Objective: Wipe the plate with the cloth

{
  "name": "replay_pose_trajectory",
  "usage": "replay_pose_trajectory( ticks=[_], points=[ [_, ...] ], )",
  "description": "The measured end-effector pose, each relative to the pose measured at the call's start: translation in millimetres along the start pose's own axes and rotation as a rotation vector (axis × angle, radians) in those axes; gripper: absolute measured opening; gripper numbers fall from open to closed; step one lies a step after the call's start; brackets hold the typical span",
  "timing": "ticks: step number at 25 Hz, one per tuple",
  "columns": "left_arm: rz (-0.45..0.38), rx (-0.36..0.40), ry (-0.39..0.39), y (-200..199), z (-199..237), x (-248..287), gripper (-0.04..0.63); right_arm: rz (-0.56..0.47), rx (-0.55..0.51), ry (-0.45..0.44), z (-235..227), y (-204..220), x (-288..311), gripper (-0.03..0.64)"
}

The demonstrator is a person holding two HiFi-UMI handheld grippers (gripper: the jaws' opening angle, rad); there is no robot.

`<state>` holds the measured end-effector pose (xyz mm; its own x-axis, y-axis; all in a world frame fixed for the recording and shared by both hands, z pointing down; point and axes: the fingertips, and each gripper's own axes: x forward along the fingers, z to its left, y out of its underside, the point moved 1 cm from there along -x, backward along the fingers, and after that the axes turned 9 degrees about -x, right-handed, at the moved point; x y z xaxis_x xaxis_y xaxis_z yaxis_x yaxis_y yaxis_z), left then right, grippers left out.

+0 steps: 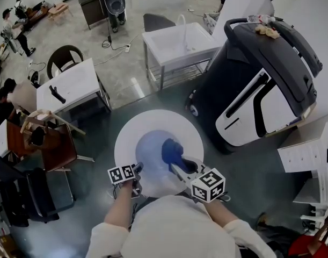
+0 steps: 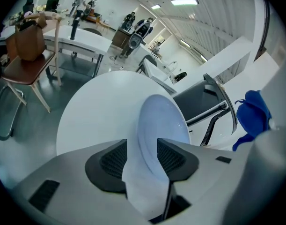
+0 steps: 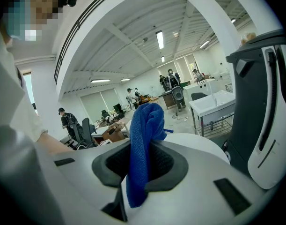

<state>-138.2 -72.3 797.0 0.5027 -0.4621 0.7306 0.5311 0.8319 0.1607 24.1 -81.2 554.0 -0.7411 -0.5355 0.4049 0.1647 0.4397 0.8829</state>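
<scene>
Blue, coarse-woven cloth stands bunched, clamped tight in the right gripper above the plate. Pale, glossy round plate sits on the round white table, its rim between the left gripper's parted jaws.

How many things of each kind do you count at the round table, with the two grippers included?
Plate: 1
Cloth: 1
Round table: 1
Grippers: 2 (left gripper, right gripper)
Total: 5
</scene>
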Motion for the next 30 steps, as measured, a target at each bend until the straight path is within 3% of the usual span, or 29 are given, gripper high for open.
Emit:
replay_pose_trajectory(
  ticks=[10, 15, 23, 27, 30],
  points=[
    [0.028, -0.046, -0.042, 6.4, 4.7, 21.1, 0.190, 0.014, 0.006, 0.019, -7.1, 4.1, -5.9, 0.091],
    [0.032, -0.038, -0.101, 8.1, 14.7, 25.8, 0.190, 0.023, 0.015, 0.030, -12.9, 7.4, -9.0, 0.091],
    [0.019, -0.018, -0.117, 8.2, 14.1, 27.2, 0.170, 0.030, 0.017, 0.021, -15.7, 10.6, -7.1, 0.091],
    [0.029, -0.008, -0.105, 9.4, 8.8, 30.3, 0.092, 0.035, 0.017, 0.019, -16.5, 11.2, -6.5, 0.091],
    [0.009, -0.060, -0.097, 8.7, 10.2, 31.8, 0.067, 0.038, 0.015, 0.020, -16.2, 12.2, -7.0, 0.091]
  ],
)
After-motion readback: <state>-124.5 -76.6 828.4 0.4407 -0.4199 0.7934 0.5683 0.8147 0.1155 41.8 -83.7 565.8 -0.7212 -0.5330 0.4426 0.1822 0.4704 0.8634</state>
